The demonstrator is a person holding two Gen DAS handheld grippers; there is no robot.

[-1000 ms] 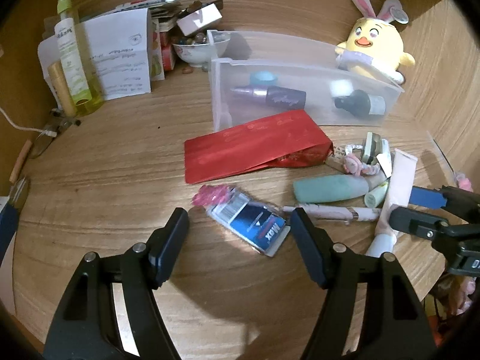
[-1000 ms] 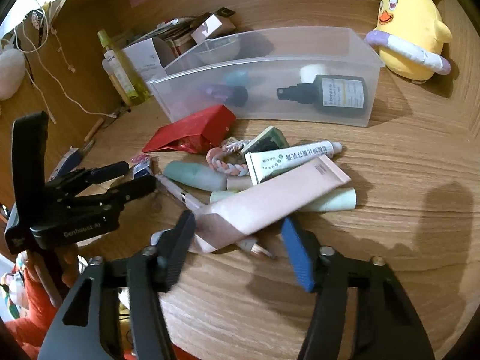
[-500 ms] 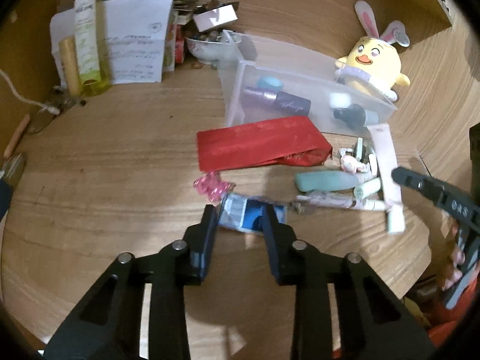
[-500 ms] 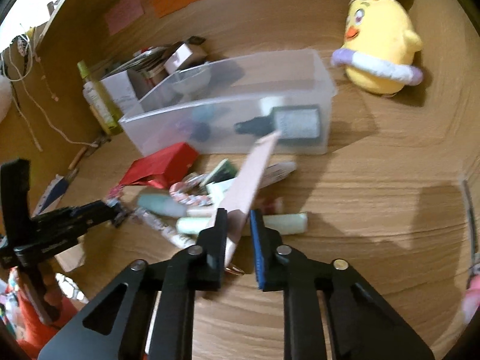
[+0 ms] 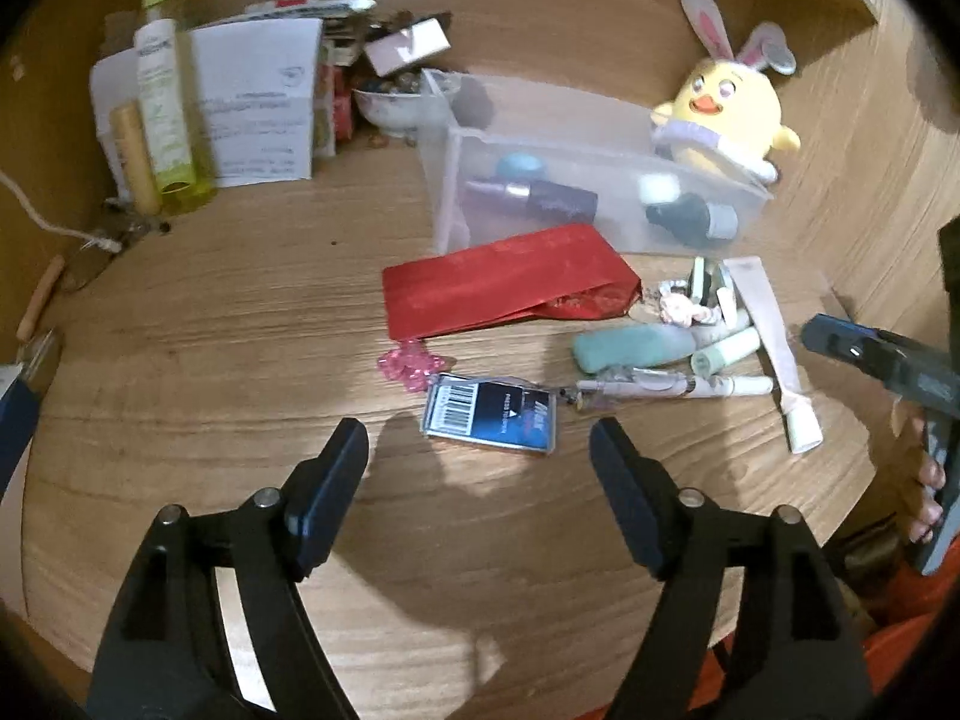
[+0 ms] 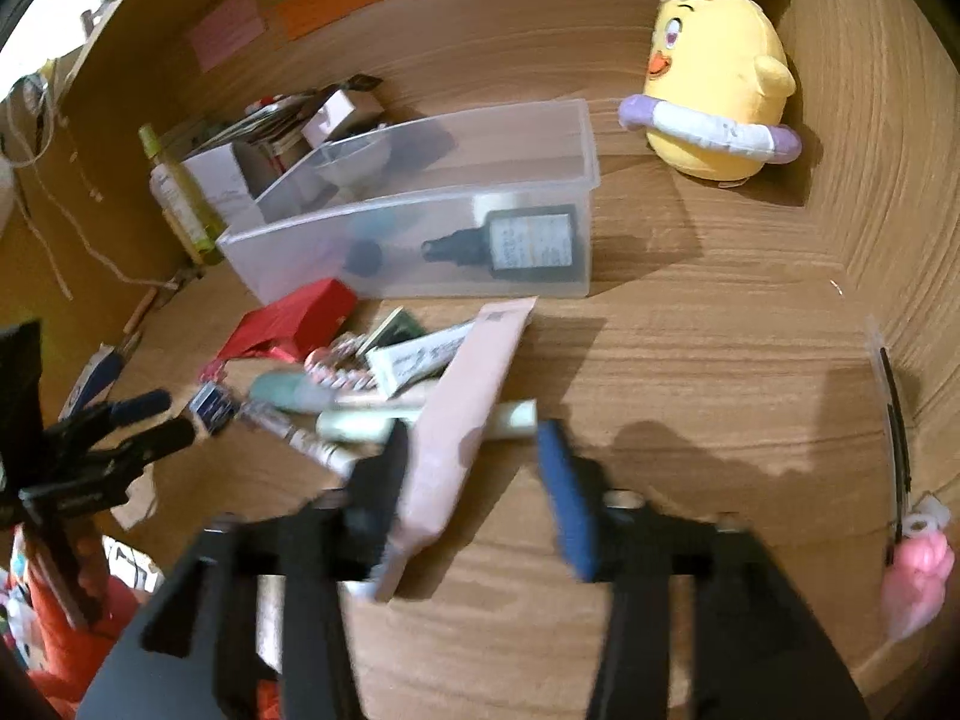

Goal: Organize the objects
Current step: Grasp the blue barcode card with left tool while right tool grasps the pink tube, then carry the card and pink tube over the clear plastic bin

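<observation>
Both grippers spread over the clutter on the wooden desk

The left gripper [image 5: 480, 450] has just been opening, nothing between its jaws, the blue card packet [image 5: 489, 414] lying flat just ahead. The right gripper [image 6: 474, 468] has also just been opening; the pink tube [image 6: 462, 408] lies against its left finger (loose, not pinched), in front of the clear bin [image 6: 420, 222].

Both grippers, left [image 5: 477, 471] and right [image 6: 474, 483], have black arms, silver screws, dark blue pads [image 5: 327, 498].
</observation>
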